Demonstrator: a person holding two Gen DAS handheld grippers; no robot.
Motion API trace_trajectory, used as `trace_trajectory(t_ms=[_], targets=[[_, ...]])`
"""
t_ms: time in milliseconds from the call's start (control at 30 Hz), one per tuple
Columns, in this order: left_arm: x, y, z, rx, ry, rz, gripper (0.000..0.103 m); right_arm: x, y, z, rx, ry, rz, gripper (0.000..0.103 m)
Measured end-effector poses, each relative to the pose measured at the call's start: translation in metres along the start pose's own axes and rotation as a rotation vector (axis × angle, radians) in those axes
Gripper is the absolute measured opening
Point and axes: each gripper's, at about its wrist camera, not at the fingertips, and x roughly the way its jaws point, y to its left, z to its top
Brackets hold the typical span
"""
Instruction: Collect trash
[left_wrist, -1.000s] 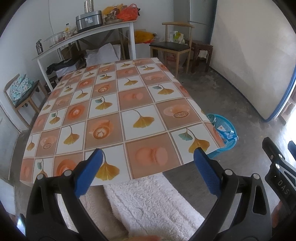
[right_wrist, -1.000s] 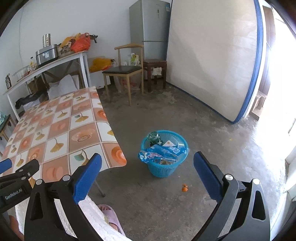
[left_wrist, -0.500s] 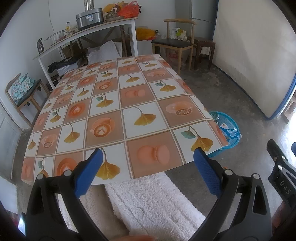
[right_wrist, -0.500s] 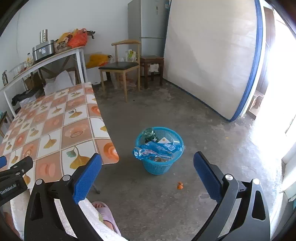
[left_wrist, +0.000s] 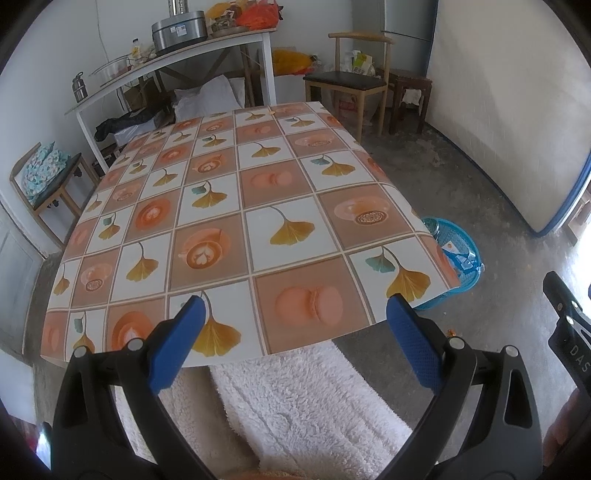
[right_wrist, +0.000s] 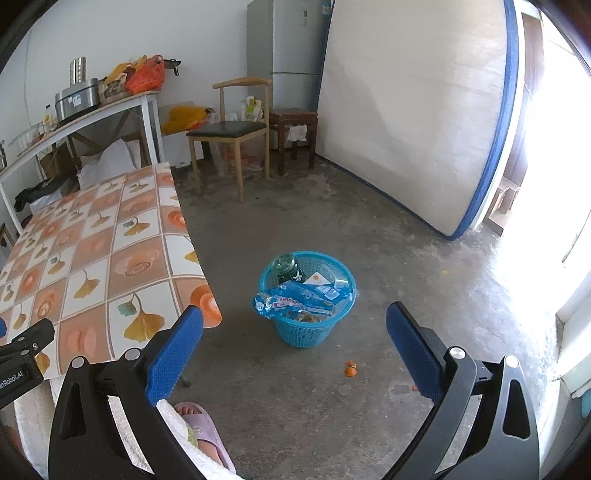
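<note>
A mattress (right_wrist: 413, 122) with a blue edge leans upright against the wall at the back right of the room, and a grey fridge (right_wrist: 291, 51) stands in the corner beside it. The table (left_wrist: 229, 221), covered by an oilcloth of ginkgo leaves, macarons and coffee cups in a checked pattern, fills most of the left wrist view and its top is bare. A white side table (left_wrist: 177, 55) along the far wall carries a metal cooker and orange bags; a wooden chair (right_wrist: 232, 129) with a dark seat stands near it on the concrete floor (right_wrist: 369, 229).

The blue plastic basket (right_wrist: 308, 325) stands on the floor just off the near right corner of the table. It holds a blue wrapper (right_wrist: 299, 301) that drapes over its front rim, a green glass jar (right_wrist: 286, 266) lying against the back wall, and some small cartons. Two orange scraps (right_wrist: 350, 368) lie on the floor close to the basket on its near side, apart from it.

The left gripper (left_wrist: 295, 317) hangs over the near table edge, its blue pads spread wide with nothing between them and touching nothing. The right gripper (right_wrist: 295, 328) points down toward the basket from above the floor, its pads equally far apart and empty. A fluffy white garment and a foot in a lilac slipper (right_wrist: 201, 428) show below.
</note>
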Motion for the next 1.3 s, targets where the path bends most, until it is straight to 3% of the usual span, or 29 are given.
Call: trace_trajectory(t_ms=[1300], targets=[[0.0008, -0.0011, -0.0001, -0.002, 0.005, -0.003, 0.095, 0.0010, 0.0027, 0.0013, -0.003, -0.004, 0.004, 0.097]])
